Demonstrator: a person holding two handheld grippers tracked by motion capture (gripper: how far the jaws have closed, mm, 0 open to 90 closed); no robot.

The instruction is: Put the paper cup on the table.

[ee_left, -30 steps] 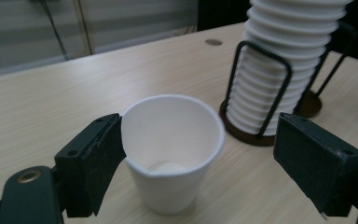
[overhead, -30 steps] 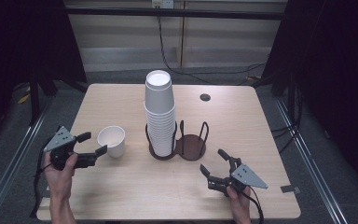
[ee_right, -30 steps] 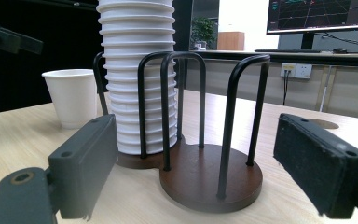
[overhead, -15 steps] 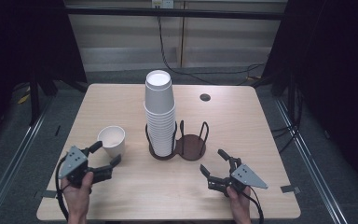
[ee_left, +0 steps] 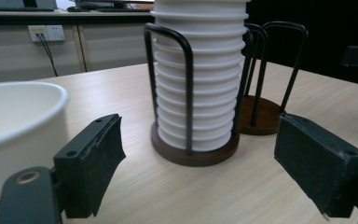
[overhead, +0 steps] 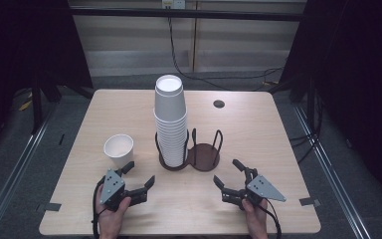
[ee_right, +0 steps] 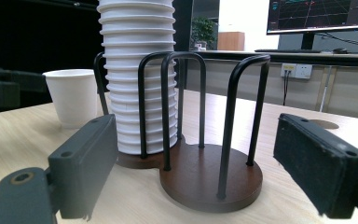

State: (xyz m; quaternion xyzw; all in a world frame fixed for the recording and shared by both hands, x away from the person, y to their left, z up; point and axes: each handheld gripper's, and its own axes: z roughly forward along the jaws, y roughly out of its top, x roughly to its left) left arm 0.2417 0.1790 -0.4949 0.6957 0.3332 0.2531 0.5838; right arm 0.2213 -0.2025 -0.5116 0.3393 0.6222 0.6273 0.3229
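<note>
I look down on a pale wooden surface (overhead: 278, 149) in a dim room, with grey floor around it, dark curtains at both sides and a wall socket with cables behind. Near the middle stands one dark two-ring cup holder (overhead: 202, 155); its left ring holds one tall stack of white paper cups (overhead: 170, 122), its right ring is bare. One single white cup (overhead: 119, 149) stands left of the holder. My left claw (overhead: 139, 173) rests just before that cup, jaws wide apart, holding nothing. My right claw (overhead: 229, 172) sits right of the holder, equally wide, also gripping nothing.
</note>
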